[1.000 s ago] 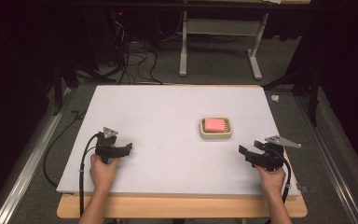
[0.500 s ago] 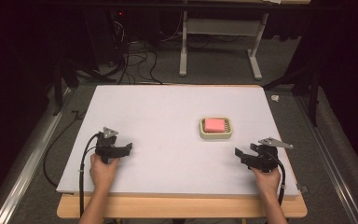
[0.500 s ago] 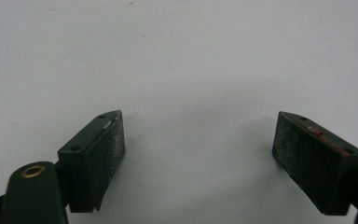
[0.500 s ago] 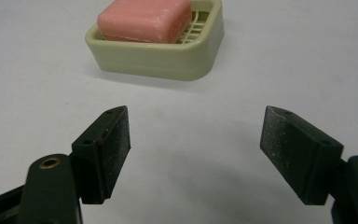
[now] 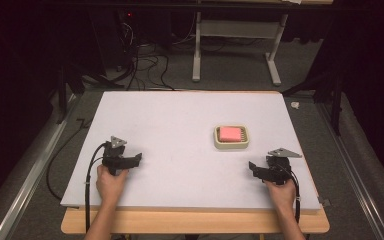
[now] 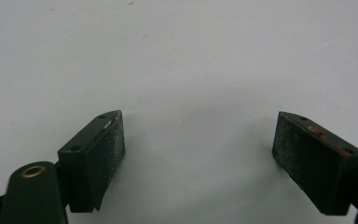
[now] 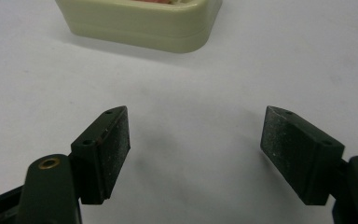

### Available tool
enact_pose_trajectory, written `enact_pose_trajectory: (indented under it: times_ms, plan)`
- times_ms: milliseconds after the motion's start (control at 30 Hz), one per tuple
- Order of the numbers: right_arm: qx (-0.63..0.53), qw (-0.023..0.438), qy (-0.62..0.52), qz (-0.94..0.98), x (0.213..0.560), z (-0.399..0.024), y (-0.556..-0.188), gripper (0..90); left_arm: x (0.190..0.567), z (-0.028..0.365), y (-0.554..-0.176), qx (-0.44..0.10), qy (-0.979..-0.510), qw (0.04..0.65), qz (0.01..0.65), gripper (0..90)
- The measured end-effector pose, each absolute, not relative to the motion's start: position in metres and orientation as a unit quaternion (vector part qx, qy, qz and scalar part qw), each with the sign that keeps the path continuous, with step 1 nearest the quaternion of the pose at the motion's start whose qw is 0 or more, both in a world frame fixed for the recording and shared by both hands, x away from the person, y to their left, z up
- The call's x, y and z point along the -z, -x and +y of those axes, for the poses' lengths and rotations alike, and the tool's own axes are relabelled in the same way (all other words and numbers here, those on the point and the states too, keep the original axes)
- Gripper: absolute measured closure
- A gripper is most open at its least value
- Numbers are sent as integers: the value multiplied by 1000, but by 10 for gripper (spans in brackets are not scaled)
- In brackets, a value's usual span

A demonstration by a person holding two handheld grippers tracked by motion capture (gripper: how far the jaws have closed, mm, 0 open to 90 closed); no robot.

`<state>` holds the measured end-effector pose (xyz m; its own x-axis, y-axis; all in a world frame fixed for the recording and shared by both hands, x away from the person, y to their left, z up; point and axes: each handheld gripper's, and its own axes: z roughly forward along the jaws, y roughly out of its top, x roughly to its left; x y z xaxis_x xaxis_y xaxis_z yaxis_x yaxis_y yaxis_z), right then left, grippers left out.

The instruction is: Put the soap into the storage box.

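Cream tray (image 5: 231, 145) holds a pink block (image 5: 229, 133); your right gripper (image 5: 255, 169) sits near it, left gripper (image 5: 136, 159) well apart, both wide open, empty.

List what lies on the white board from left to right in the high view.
left gripper → cream tray holding a pink block → right gripper, all apart from one another on the white board.

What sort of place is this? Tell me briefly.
Probably a lab or workshop set up for recording: a white board on a wooden table, tangled black cables on the grey carpet, and a metal desk frame behind.
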<state>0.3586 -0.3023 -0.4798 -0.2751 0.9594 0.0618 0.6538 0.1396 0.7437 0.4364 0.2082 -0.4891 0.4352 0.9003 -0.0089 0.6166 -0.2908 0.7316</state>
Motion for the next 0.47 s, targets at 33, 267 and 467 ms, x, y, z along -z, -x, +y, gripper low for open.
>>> enact_pose_trajectory:
  times_ms: [33, 267, 467]
  plan:
    - [-337, 223, -558, 725, 480, -301, -359, 238, 489, 208, -436, -209, -776, 340, 489, 174]
    - [-309, 232, -548, 742, 482, -294, -361, 217, 489, 208, -436, -211, -775, 341, 489, 175]
    - [-307, 233, -548, 742, 482, -293, -361, 214, 489, 208, -436, -211, -775, 341, 489, 175]
